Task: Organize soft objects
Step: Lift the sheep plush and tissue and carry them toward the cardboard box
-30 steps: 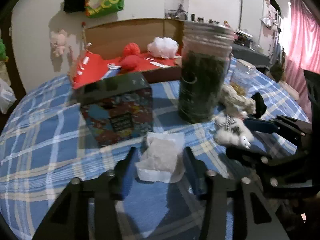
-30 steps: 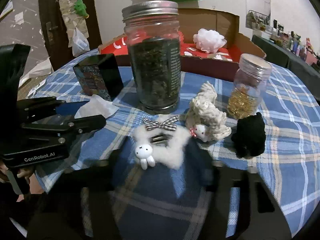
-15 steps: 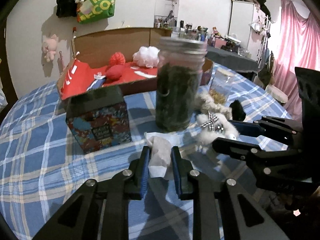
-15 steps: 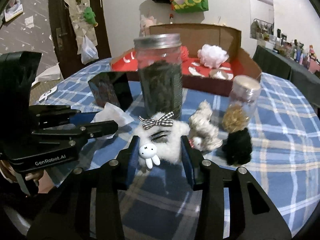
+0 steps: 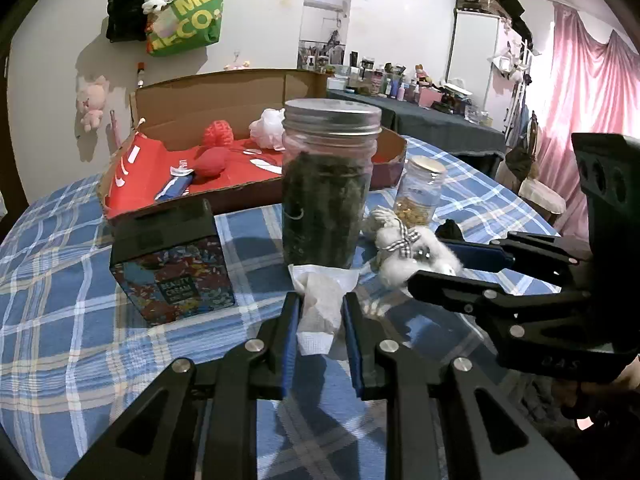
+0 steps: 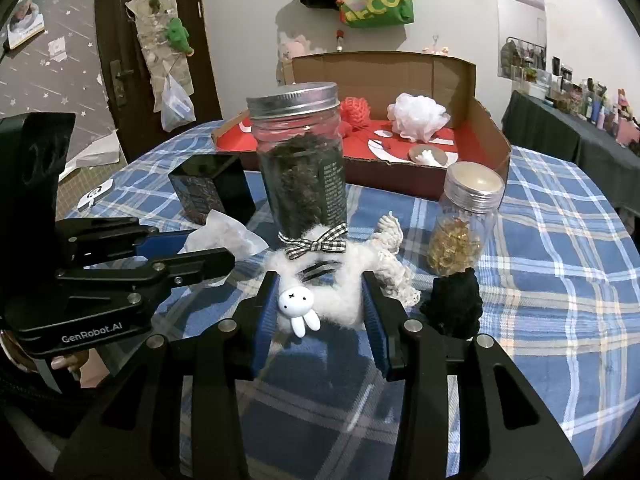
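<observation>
My left gripper is shut on a crumpled white tissue, held just above the blue plaid tablecloth. My right gripper is shut on a white fluffy scrunchie that has a small bunny and a checked bow. In the left wrist view the right gripper comes in from the right with the scrunchie. In the right wrist view the left gripper holds the tissue at the left. A cream knitted piece and a black fuzzy piece lie right of the scrunchie.
A tall jar of dark leaves stands right behind both grippers, a small jar with golden contents to its right. A black printed box sits at the left. Behind them is an open cardboard box with a red lining, holding red and white poufs.
Both grippers have shut, the left on the tissue and the right on the scrunchie. Both have risen slightly with what they hold.
</observation>
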The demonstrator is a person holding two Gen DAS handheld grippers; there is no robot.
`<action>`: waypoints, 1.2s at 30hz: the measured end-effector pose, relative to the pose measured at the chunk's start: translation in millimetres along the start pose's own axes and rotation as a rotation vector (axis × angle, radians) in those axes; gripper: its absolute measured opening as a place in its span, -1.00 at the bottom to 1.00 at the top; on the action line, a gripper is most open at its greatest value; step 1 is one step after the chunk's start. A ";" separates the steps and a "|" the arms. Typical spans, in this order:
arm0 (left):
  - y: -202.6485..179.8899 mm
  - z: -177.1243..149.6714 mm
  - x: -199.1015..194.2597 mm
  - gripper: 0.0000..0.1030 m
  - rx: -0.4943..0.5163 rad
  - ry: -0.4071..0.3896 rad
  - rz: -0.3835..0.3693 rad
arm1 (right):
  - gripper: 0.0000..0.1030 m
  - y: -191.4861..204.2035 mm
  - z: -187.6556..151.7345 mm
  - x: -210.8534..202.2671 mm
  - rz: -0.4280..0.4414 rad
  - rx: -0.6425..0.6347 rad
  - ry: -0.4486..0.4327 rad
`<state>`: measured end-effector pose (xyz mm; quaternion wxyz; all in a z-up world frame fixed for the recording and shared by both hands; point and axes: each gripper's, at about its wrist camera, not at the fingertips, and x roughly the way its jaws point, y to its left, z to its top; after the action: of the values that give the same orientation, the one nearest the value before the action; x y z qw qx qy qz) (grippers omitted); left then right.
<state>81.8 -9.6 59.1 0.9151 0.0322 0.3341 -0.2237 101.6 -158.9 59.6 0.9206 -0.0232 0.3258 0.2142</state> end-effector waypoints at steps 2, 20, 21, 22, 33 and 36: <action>-0.6 -0.8 -0.6 -0.56 0.000 0.000 -0.001 | -0.25 -0.5 -0.6 0.4 0.000 0.001 0.002; 35.1 -13.1 -16.5 -0.56 -0.075 0.021 0.056 | -0.25 -32.8 -10.9 -16.9 -0.054 0.072 0.024; 39.6 -14.4 -18.6 -0.56 -0.083 0.023 0.067 | -0.25 -36.6 -11.6 -18.1 -0.056 0.081 0.027; 44.9 -16.0 -20.9 -0.56 -0.091 0.025 0.080 | -0.25 -39.9 -12.0 -19.0 -0.063 0.087 0.029; 98.2 -25.6 -33.5 -0.56 -0.166 0.043 0.192 | -0.25 -68.4 -10.8 -30.1 -0.142 0.106 0.026; 111.2 -23.9 -31.7 -0.56 -0.175 0.048 0.207 | -0.25 -77.0 -7.9 -30.8 -0.167 0.102 0.018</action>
<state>94.0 107.5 50.4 0.9243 -0.0080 0.3690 -0.0974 107.1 -241.8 64.7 0.9322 -0.0050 0.3414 0.1198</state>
